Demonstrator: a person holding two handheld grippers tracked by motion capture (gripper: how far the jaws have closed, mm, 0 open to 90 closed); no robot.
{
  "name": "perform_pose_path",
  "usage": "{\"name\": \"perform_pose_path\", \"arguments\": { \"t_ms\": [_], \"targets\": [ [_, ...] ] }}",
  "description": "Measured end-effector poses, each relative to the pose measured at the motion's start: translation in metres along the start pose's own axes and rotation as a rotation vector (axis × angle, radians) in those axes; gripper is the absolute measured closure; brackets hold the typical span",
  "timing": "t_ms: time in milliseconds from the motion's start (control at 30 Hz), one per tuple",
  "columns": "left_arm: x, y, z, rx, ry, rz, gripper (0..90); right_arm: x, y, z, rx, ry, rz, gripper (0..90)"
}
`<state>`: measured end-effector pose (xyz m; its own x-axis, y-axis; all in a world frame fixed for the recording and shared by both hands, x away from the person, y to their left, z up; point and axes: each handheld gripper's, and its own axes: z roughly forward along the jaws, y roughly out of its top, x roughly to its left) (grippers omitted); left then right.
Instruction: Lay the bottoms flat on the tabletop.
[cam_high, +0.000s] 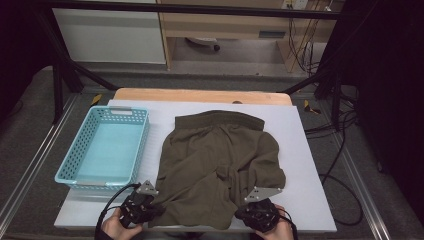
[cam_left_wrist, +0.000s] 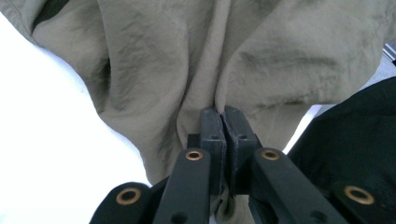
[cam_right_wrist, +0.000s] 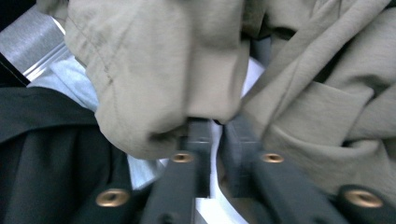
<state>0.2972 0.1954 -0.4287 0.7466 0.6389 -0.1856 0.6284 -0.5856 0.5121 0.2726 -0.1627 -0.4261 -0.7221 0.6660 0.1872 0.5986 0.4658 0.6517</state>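
High view: a pair of olive-green shorts (cam_high: 220, 165) lies on a white sheet covering the bench (cam_high: 310, 200), waistband at the far side, leg hems toward the person. The cloth is rumpled and partly folded over itself, which suggests it is being spread or folded. An empty turquoise basket (cam_high: 102, 150) sits just left of the shorts, likely waiting to receive them. The left tongs (cam_high: 145, 207) meet the near left hem and the right tongs (cam_high: 255, 210) the near right hem, one at each corner so the cloth can be lifted or pulled evenly.

Left gripper view: the left tongs (cam_left_wrist: 223, 114) are clenched on a pinch of the shorts' fabric (cam_left_wrist: 187, 60), which gathers into creases at the tips, a sign of a firm hold.

Right gripper view: this picture is blurred. The right tongs (cam_right_wrist: 217, 126) show a narrow gap with white visible between the jaws; fabric (cam_right_wrist: 154, 70) drapes over the tips. The tongs look released rather than gripping.
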Motion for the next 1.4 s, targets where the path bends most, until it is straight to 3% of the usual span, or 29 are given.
{"name": "perform_pose_path", "arguments": {
  "t_ms": [67, 100, 167, 233, 333, 433, 533, 633, 667, 733, 833, 967, 1100, 1167, 1200, 1300, 1400],
  "targets": [
    [-0.001, 0.0, -0.002, -0.021, -0.005, 0.009, 84.2, -0.001, 0.0, -0.001, -0.023, 0.016, 0.015, 76.2],
    [-0.002, 0.0, -0.003, -0.036, -0.005, 0.014, 79.9, -0.002, 0.001, -0.003, -0.05, 0.013, 0.014, 69.3],
    [-0.005, 0.001, -0.005, -0.066, -0.002, 0.019, 68.8, -0.002, 0.003, -0.012, -0.096, 0.01, 0.006, 64.0],
    [-0.007, 0.004, -0.006, -0.087, -0.014, 0.019, 61.7, -0.002, 0.004, -0.023, -0.16, 0.01, -0.003, 51.0],
    [-0.008, 0.008, -0.008, -0.101, -0.01, 0.023, 55.5, -0.004, 0.01, -0.036, -0.238, -0.003, 0.003, 41.1],
    [-0.006, 0.012, -0.003, -0.101, -0.038, 0.006, 55.3, -0.004, 0.02, -0.033, -0.276, 0.004, 0.023, 38.2],
    [-0.006, 0.013, 0.005, -0.076, -0.048, 0.006, 60.7, 0.003, 0.028, -0.011, -0.234, 0.029, 0.02, 42.7],
    [-0.007, 0.01, 0.01, -0.057, -0.07, 0.005, 68.2, 0.008, 0.029, 0.018, -0.175, -0.028, -0.01, 67.7],
    [-0.008, 0.009, 0.012, -0.047, -0.066, 0.007, 71.5, 0.007, 0.028, 0.025, -0.162, -0.034, -0.004, 78.1],
    [-0.009, 0.007, 0.014, -0.035, -0.073, 0.017, 78.5, 0.001, 0.024, 0.036, -0.129, -0.027, 0.025, 88.1],
    [-0.008, 0.008, 0.015, -0.02, -0.096, 0.005, 88.2, -0.005, 0.016, 0.043, -0.087, -0.021, 0.064, 89.4],
    [-0.008, 0.007, 0.011, 0.023, -0.124, -0.008, 89.2, -0.001, 0.012, 0.04, -0.048, 0.012, 0.086, 90.0],
    [-0.015, 0.0, 0.001, 0.078, -0.147, 0.019, 89.1, 0.008, 0.009, 0.028, -0.022, 0.126, 0.115, 90.0],
    [-0.021, -0.002, -0.003, 0.056, -0.137, 0.036, 88.4, 0.011, 0.004, 0.024, -0.01, 0.138, 0.125, 89.7],
    [-0.023, -0.002, -0.004, 0.043, -0.123, 0.045, 84.5, 0.011, 0.001, 0.024, 0.008, 0.137, 0.135, 89.0],
    [-0.025, 0.003, -0.011, -0.027, -0.051, 0.06, 58.3, 0.009, -0.003, 0.022, 0.016, 0.128, 0.116, 78.2],
    [-0.018, 0.011, -0.014, -0.066, -0.013, 0.039, 46.6, 0.006, 0.001, 0.01, -0.063, 0.092, 0.069, 62.9]
  ]
}}
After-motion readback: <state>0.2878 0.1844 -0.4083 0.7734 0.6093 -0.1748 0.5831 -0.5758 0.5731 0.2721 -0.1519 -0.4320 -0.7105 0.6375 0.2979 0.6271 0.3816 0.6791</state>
